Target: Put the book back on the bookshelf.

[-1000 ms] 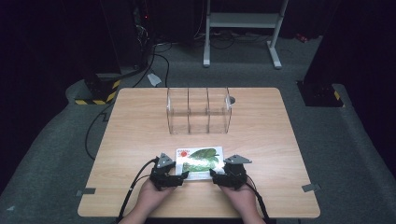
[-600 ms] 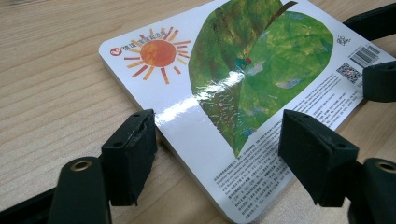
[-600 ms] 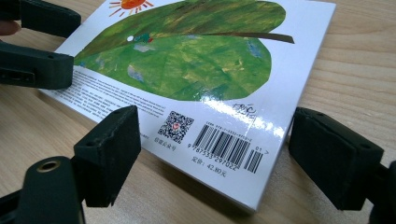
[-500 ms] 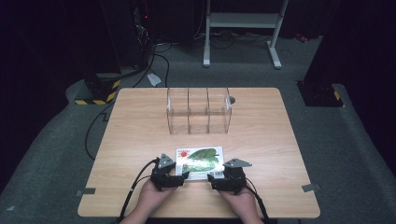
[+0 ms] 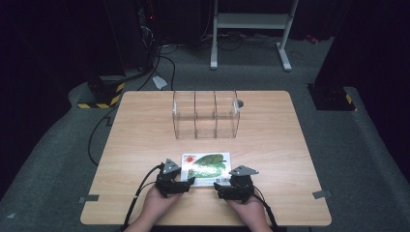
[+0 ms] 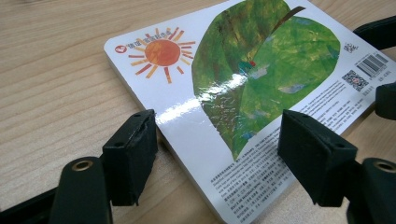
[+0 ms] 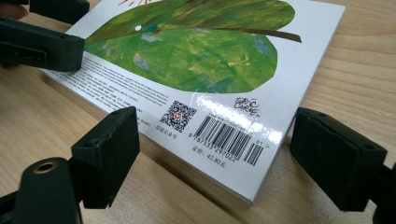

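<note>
A glossy picture book lies flat on the wooden table near its front edge, back cover up, with a large green leaf, an orange sun and a barcode. My left gripper is at the book's near left corner. In the left gripper view, this gripper is open, its pads either side of the book corner. My right gripper is at the near right corner. In the right gripper view, it stands open around the barcode corner of the book.
A clear plastic organiser with three compartments stands mid-table beyond the book. A small dark round object sits behind its right end. A white metal stand and cables lie on the floor beyond the table.
Both grippers have slid slightly back toward the table's front edge, the right one more. The book has stayed where it was.
</note>
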Tool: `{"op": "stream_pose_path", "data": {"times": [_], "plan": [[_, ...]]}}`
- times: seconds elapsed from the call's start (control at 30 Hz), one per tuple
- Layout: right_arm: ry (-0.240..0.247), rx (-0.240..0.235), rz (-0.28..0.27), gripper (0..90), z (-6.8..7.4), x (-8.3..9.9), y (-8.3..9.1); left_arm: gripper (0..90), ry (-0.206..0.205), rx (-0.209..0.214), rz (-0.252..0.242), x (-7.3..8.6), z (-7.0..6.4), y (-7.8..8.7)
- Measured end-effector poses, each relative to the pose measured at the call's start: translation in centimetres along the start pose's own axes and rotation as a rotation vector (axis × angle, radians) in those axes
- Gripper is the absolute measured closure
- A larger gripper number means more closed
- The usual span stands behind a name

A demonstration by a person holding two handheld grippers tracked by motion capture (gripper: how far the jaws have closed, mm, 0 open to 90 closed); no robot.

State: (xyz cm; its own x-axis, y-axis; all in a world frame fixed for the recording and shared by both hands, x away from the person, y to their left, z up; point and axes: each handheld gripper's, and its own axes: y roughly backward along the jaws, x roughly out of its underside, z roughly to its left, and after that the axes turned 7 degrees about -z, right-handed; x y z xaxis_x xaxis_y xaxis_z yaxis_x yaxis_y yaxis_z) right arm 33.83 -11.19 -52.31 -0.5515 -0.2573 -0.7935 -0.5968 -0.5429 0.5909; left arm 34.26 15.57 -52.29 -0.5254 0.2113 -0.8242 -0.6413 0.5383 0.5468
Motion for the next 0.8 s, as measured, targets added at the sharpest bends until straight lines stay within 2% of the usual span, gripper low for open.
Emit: {"op": "stream_pose_path", "data": {"times": [0.37,0.43,0.67,0.7,0.73,0.77,0.8], "plan": [[0.016,-0.018,0.011,10.0,0.0,-0.1,-0.2,30.3,-0.022,-0.008,-0.001,-0.2,-0.2,0.3],[0.012,-0.018,0.013,9.9,0.0,-0.1,-0.2,30.4,-0.013,-0.006,-0.008,-0.2,-0.2,0.3],[0.027,-0.020,0.014,9.4,-0.1,-0.1,-0.2,31.9,-0.044,-0.007,-0.031,-0.5,-0.5,0.5],[0.023,-0.018,0.016,9.4,0.0,-0.1,-0.2,31.7,-0.034,0.052,-0.046,-0.5,-0.5,0.7],[0.023,-0.026,0.017,9.5,0.0,-0.1,-0.2,43.8,-0.021,0.100,-0.064,-0.5,-0.6,0.7],[0.024,-0.038,0.020,9.9,0.1,-0.1,-0.2,41.6,-0.035,0.111,-0.073,-0.5,-1.0,0.7],[0.041,-0.040,0.022,10.0,0.2,-0.1,-0.3,41.3,-0.067,0.096,-0.074,-0.6,-1.5,0.7]]}}
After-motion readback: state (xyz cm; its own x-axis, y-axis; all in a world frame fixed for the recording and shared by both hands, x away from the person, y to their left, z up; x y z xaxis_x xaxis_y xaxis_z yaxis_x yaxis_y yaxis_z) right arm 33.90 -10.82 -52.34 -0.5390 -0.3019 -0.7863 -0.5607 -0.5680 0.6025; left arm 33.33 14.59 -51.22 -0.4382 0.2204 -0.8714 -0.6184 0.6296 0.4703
